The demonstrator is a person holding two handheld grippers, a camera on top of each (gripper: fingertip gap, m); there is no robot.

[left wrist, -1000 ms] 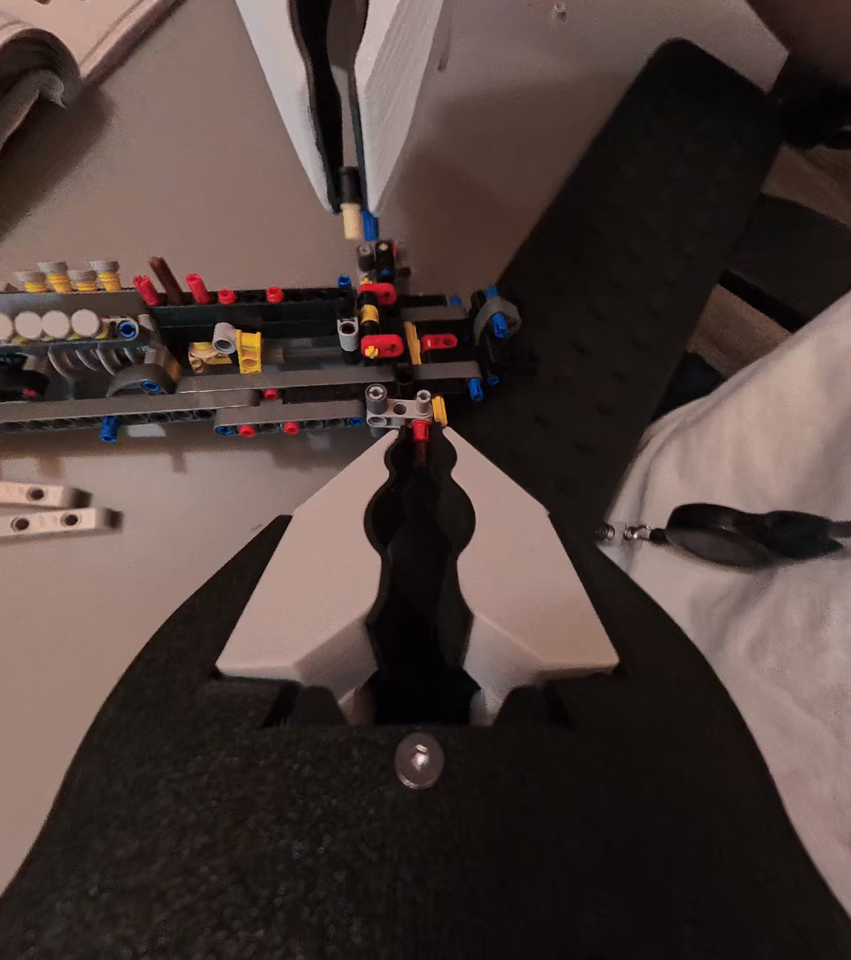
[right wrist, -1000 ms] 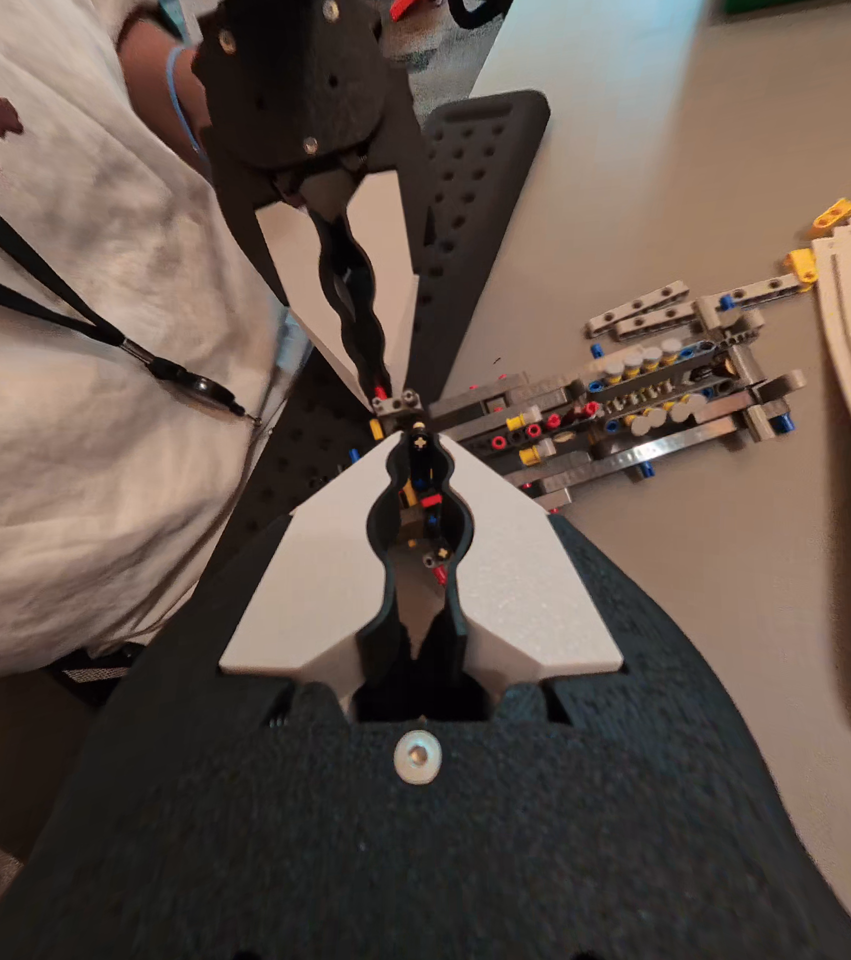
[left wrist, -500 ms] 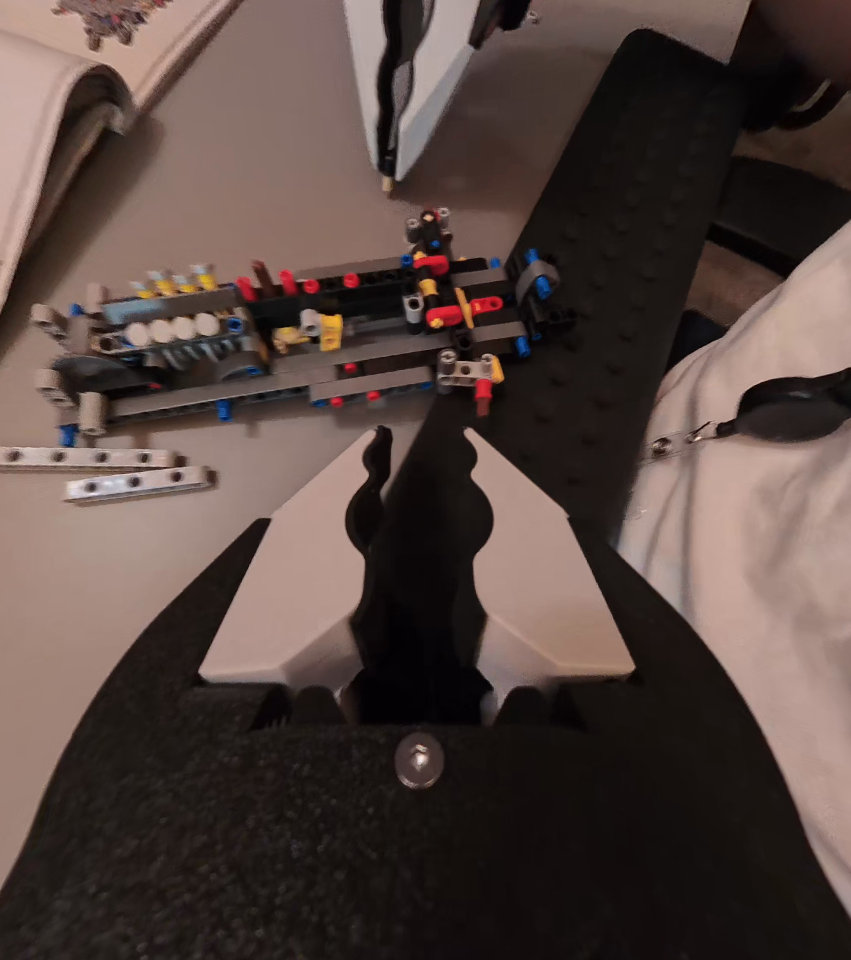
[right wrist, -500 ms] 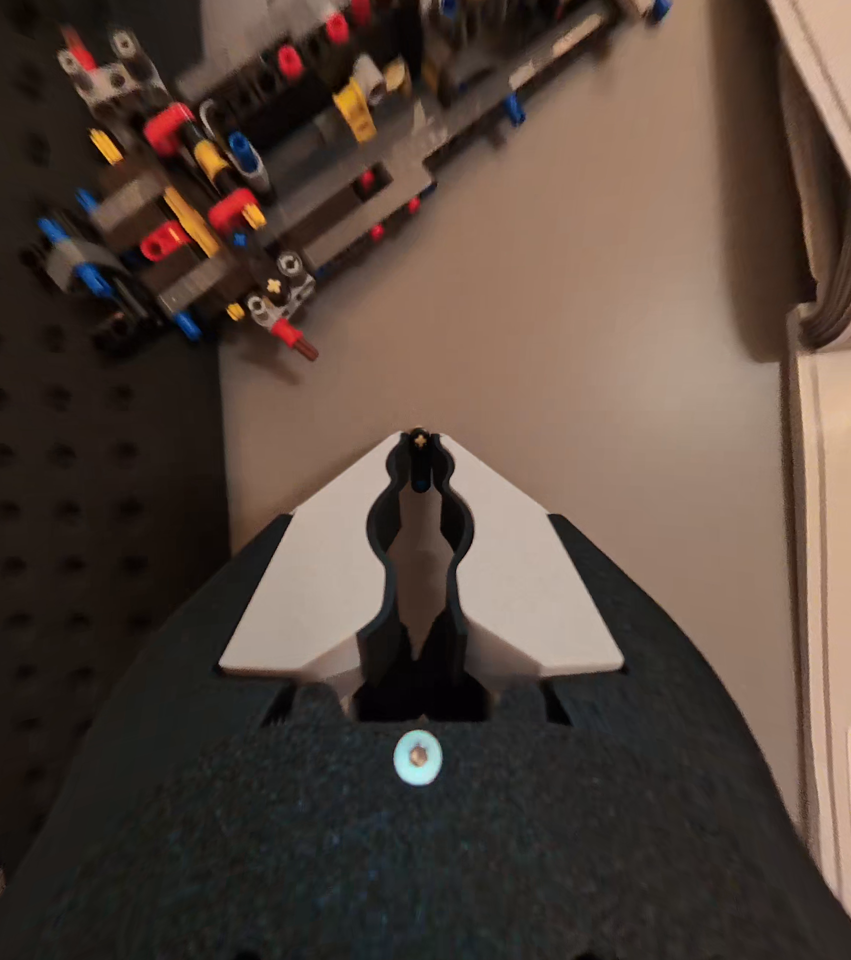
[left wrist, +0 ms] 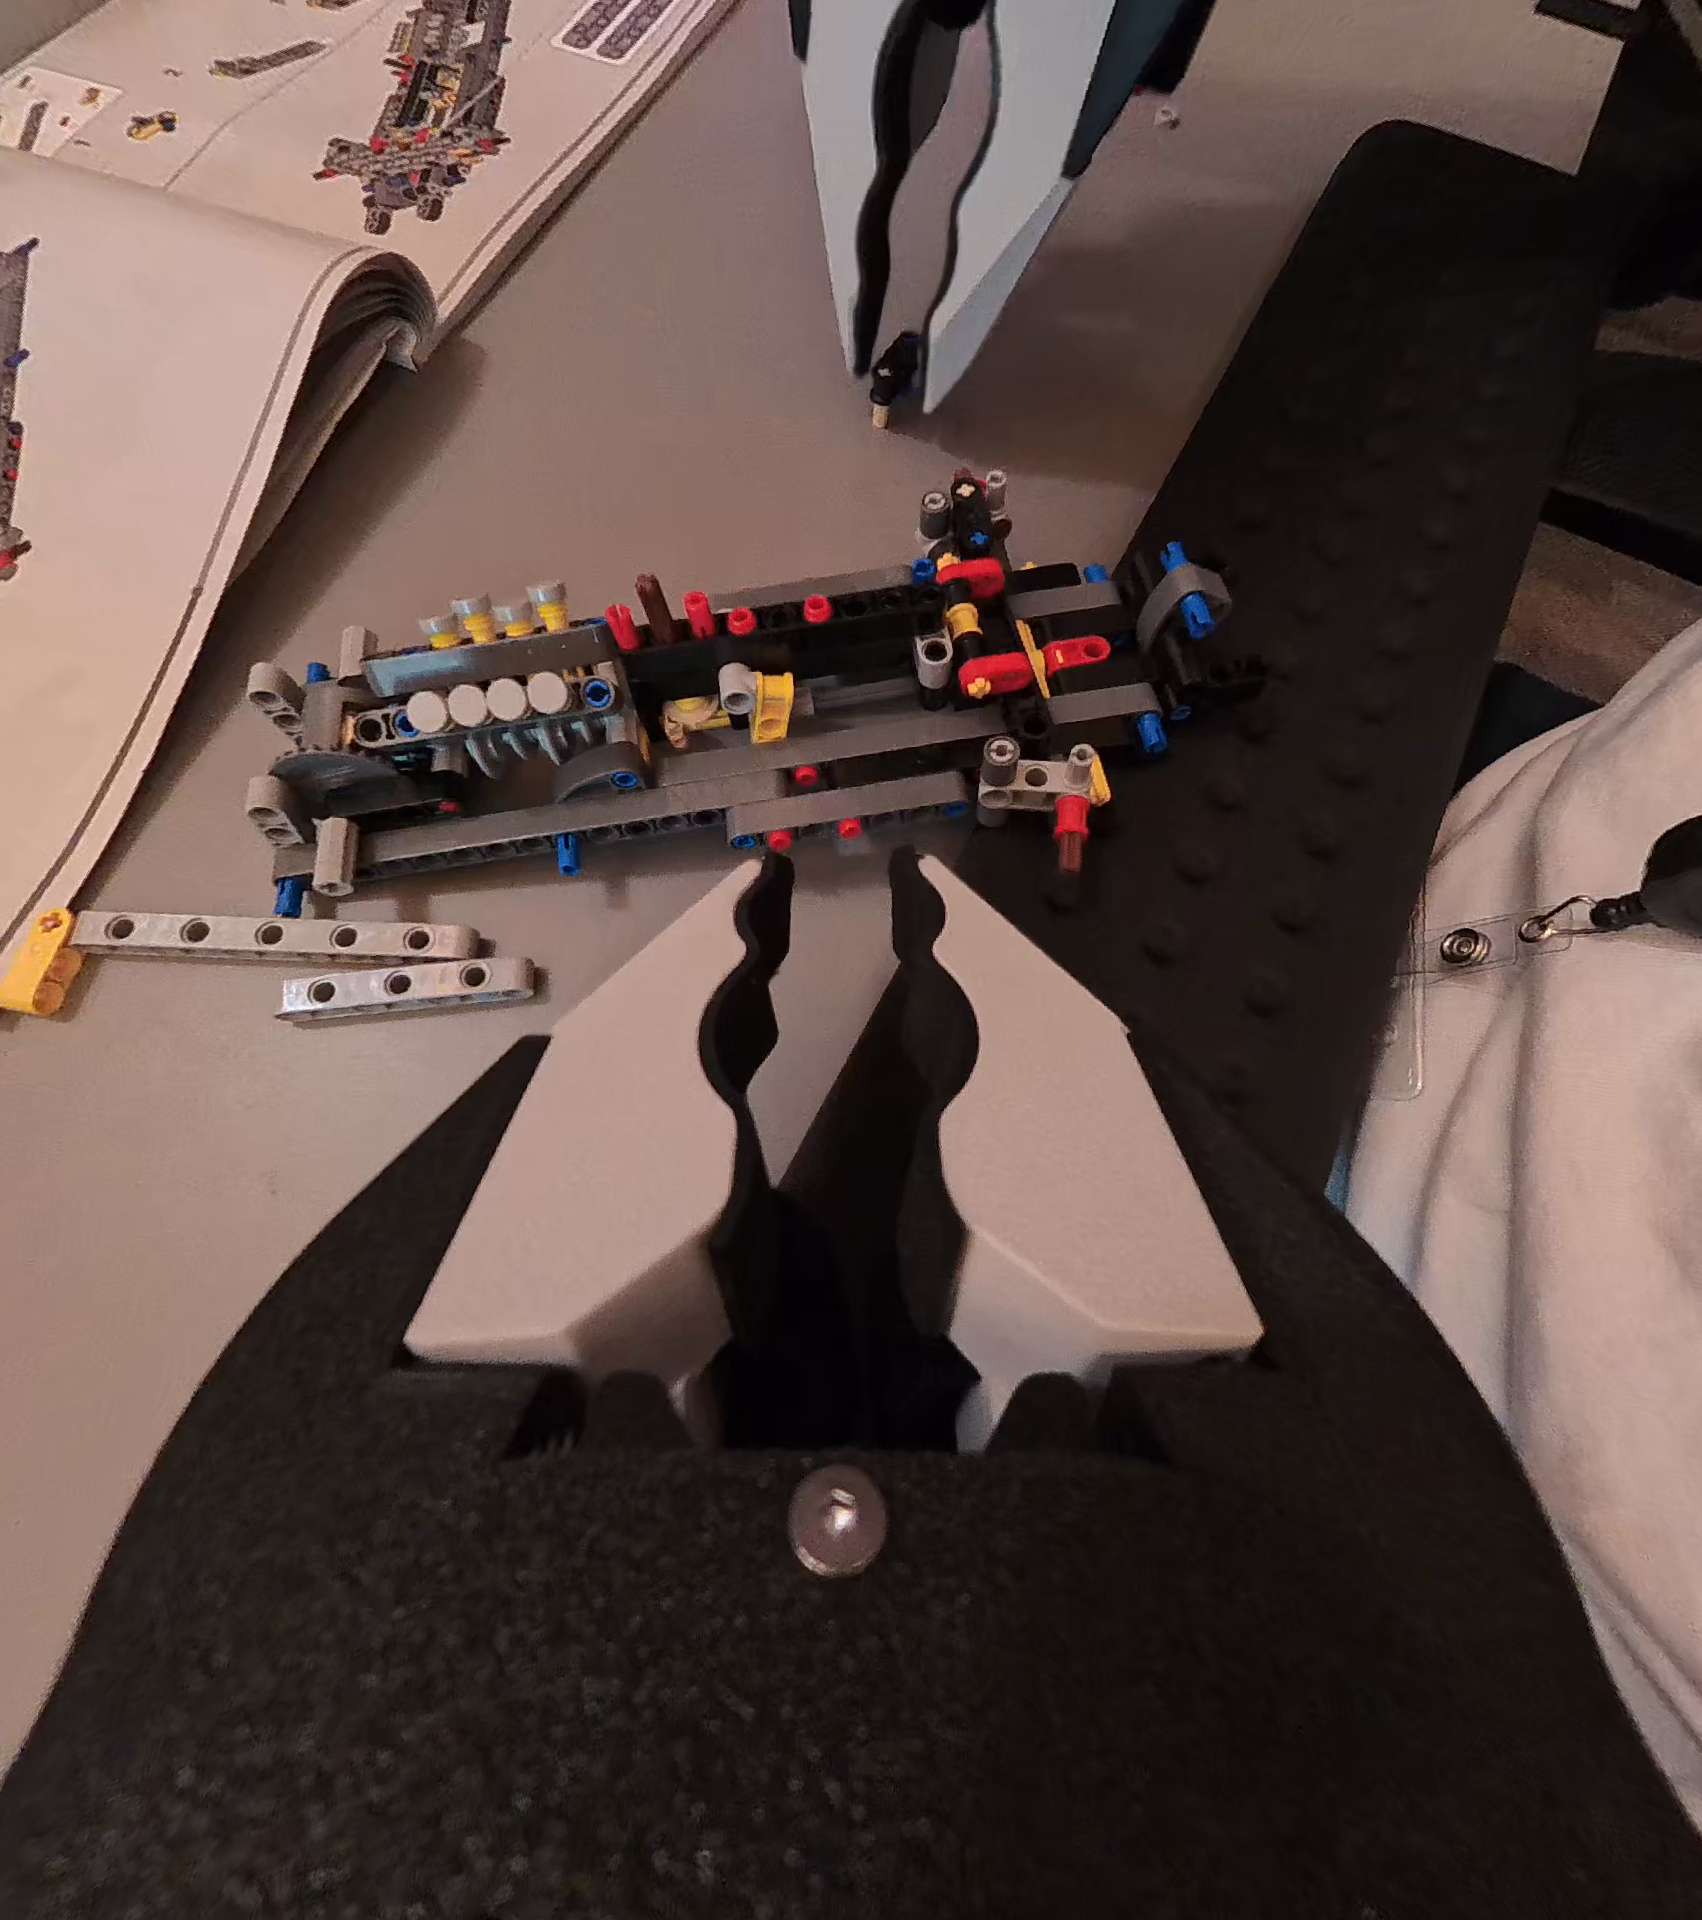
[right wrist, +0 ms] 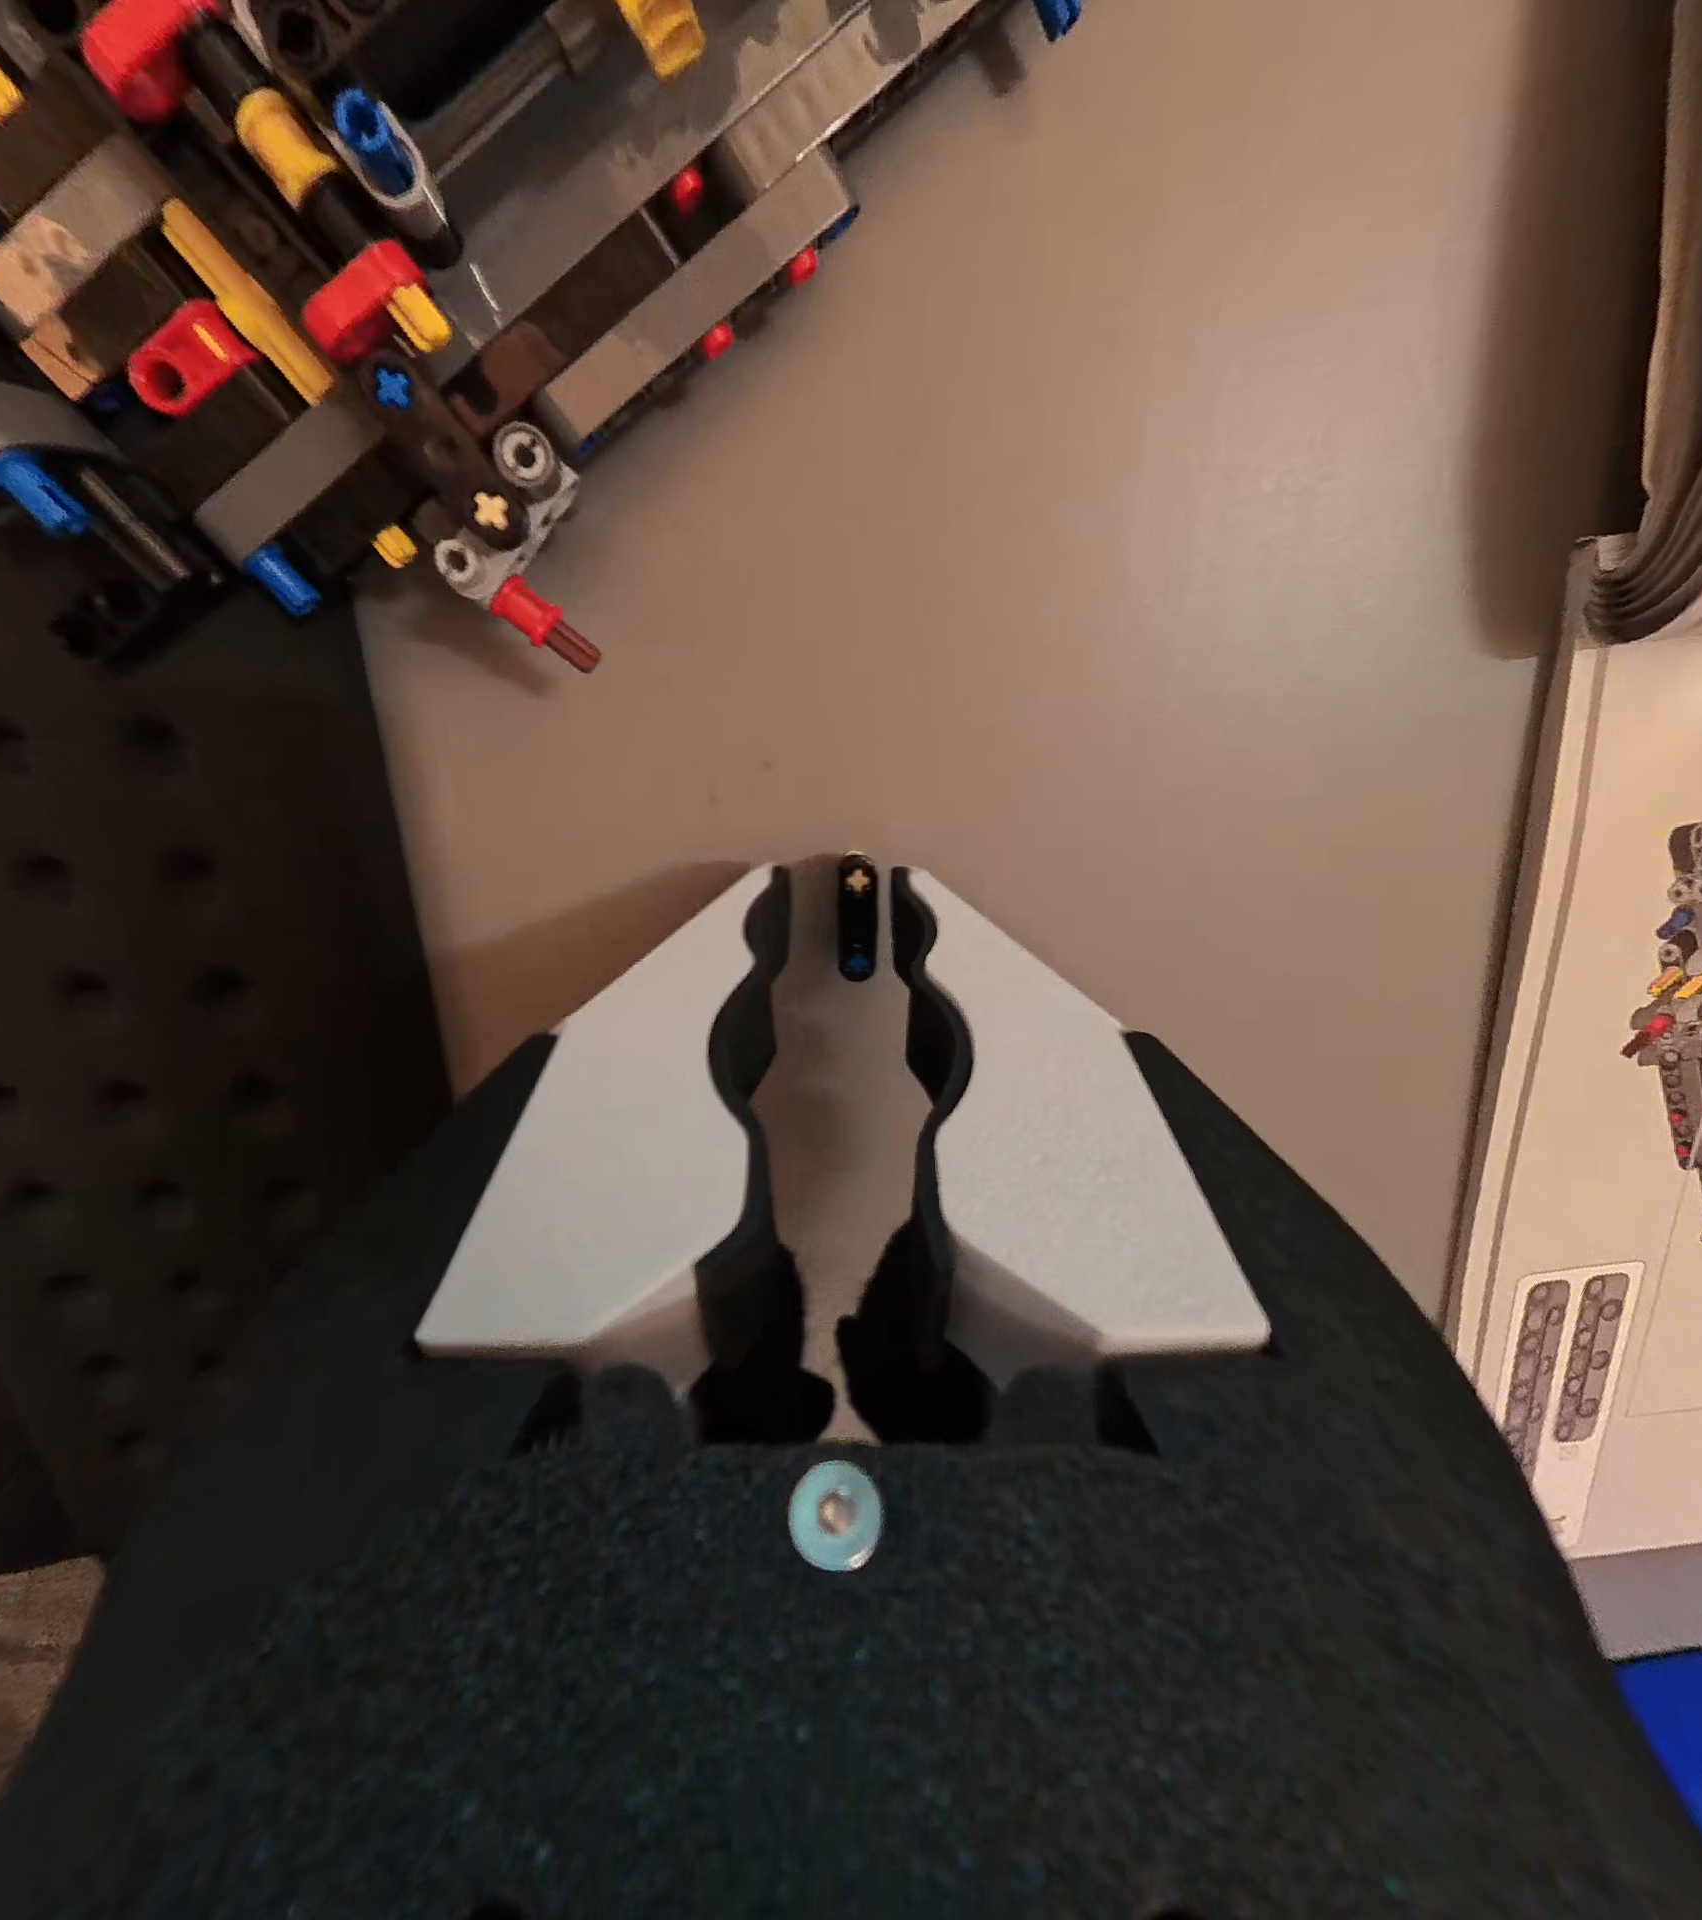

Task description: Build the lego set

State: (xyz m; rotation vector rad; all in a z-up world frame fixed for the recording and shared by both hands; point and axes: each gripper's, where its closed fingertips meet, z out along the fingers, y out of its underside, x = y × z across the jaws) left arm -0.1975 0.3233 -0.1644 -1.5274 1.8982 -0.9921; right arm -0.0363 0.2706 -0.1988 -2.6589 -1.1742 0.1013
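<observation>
The long grey and black Lego chassis with red, blue and yellow pins lies on the table, its right end on a black perforated mat. My left gripper is open and empty, its tips just in front of the chassis's near beam. My right gripper has its jaws parted, with a small black piece carrying a tan and a blue axle end lying against the right pad. It also shows in the left wrist view beyond the chassis. The chassis end is at the upper left of the right wrist view.
An open instruction booklet lies to the left and also shows at the right of the right wrist view. Two light grey beams and yellow pieces lie near the booklet. A person's white shirt is at the right.
My left gripper let go of the red pin at the chassis end, drew back and opened. My right gripper pulled away from the chassis with the black piece, and its jaws have parted.
</observation>
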